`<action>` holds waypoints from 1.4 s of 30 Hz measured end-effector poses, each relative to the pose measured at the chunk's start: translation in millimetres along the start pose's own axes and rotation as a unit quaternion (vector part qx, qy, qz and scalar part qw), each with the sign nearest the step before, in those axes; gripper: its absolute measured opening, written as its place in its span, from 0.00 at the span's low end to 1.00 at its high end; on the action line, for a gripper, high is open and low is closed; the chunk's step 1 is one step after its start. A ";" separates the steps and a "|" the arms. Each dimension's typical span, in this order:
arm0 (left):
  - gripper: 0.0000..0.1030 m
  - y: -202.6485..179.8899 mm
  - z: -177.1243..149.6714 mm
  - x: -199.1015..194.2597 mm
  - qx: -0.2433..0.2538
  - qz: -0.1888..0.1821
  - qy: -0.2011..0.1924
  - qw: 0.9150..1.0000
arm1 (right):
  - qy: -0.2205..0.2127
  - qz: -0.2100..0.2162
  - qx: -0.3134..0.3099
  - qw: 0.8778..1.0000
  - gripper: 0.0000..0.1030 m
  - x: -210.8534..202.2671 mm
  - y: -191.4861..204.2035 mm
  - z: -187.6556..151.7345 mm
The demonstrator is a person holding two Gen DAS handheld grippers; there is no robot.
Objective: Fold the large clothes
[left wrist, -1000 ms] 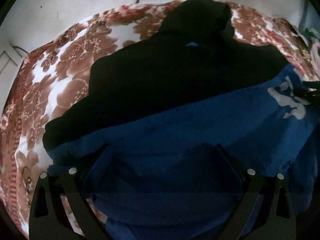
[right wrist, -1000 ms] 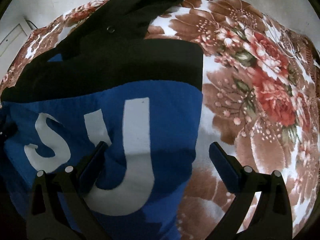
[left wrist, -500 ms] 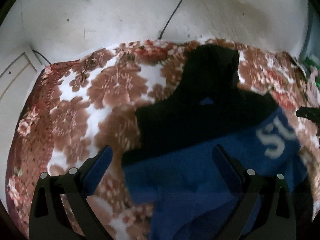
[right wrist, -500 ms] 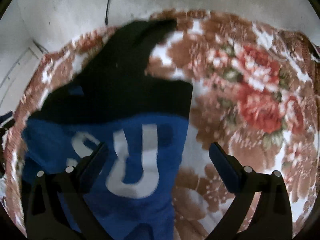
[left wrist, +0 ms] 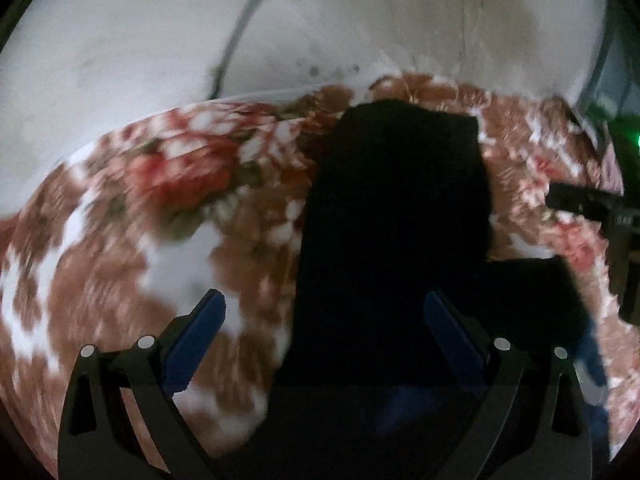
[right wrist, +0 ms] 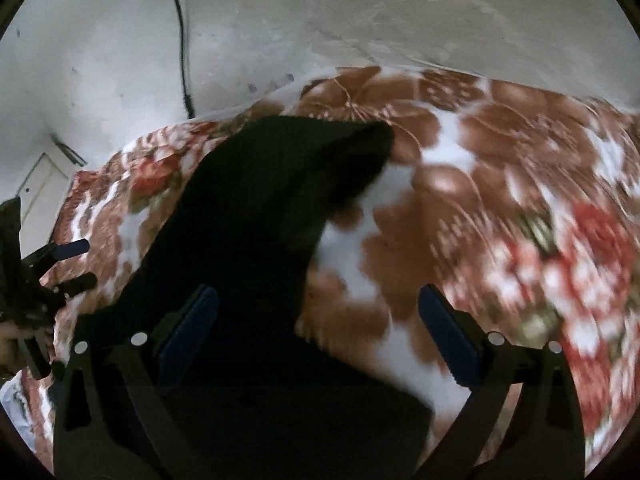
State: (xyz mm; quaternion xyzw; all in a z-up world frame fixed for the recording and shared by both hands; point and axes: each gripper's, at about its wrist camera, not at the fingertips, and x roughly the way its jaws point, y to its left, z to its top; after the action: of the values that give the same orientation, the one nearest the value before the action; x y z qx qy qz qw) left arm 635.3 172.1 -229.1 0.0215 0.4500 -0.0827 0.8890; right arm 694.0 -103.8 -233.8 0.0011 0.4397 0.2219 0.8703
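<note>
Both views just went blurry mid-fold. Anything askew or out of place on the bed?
Nothing stands out. The dark garment lies on the floral bedcover, its hood end pointing toward the wall, and both grippers are open and empty.

Floral blanket (left wrist: 120, 264) in brown, red and white covers the whole work surface, blurred by motion in both views. Behind it a pale, scuffed plaster wall (right wrist: 400, 12) with small dark marks near the blanket edge. A dark cable (right wrist: 181, 40) runs down the wall to the blanket. White panelled door or frame (right wrist: 40, 184) at far left. Something green (left wrist: 616, 112) at far right edge, unclear. Soft, dim light.
</note>
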 end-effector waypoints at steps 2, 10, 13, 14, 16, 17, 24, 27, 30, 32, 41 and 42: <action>0.94 -0.9 15.5 26.2 0.020 0.007 0.007 1.000 | 0.010 -0.006 -0.006 1.000 0.96 25.2 3.0 9.8; 0.65 19.3 64.3 76.9 -0.023 -0.009 -0.020 0.999 | 0.035 0.037 0.013 0.999 0.83 97.7 4.9 40.0; 0.51 15.4 80.2 102.9 -0.026 -0.053 0.004 0.998 | 0.045 0.077 0.007 0.996 0.64 106.4 11.4 44.5; 0.51 13.6 81.5 111.7 -0.030 -0.063 0.018 0.997 | 0.045 0.080 0.002 0.996 0.62 107.1 14.0 44.5; 0.47 2.5 80.6 122.4 -0.015 -0.066 0.039 0.997 | 0.054 0.085 -0.006 0.995 0.46 111.3 15.0 43.7; 0.40 -4.3 79.6 122.7 0.000 -0.065 0.041 0.997 | 0.057 0.088 -0.006 0.994 0.41 111.6 14.1 43.8; 0.02 -26.9 80.6 65.2 0.036 -0.097 0.004 0.995 | 0.040 0.083 -0.057 0.994 0.14 69.6 31.6 43.4; 0.02 -30.1 81.6 28.7 0.035 -0.109 -0.014 0.993 | 0.014 0.084 -0.082 0.993 0.13 29.3 45.4 41.2; 0.02 -35.4 75.9 -15.2 0.036 -0.116 -0.032 0.992 | -0.010 0.080 -0.110 0.991 0.13 -14.0 58.8 32.7; 0.02 -36.7 66.0 -48.3 0.030 -0.124 -0.046 0.991 | -0.030 0.082 -0.128 0.988 0.13 -49.3 70.1 21.0; 0.02 -66.1 -29.6 -137.9 0.008 -0.150 -0.049 0.987 | -0.055 0.107 -0.178 0.977 0.13 -145.9 120.8 -73.0; 0.02 -72.7 -45.9 -143.1 0.009 -0.151 -0.040 0.988 | -0.054 0.101 -0.189 0.975 0.13 -151.0 127.2 -93.1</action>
State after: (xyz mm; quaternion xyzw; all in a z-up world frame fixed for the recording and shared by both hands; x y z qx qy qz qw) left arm 503.5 123.9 -138.7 -0.0417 0.4111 -0.2212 0.8834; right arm 495.9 -65.6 -150.4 -0.1073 0.3395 0.3875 0.8503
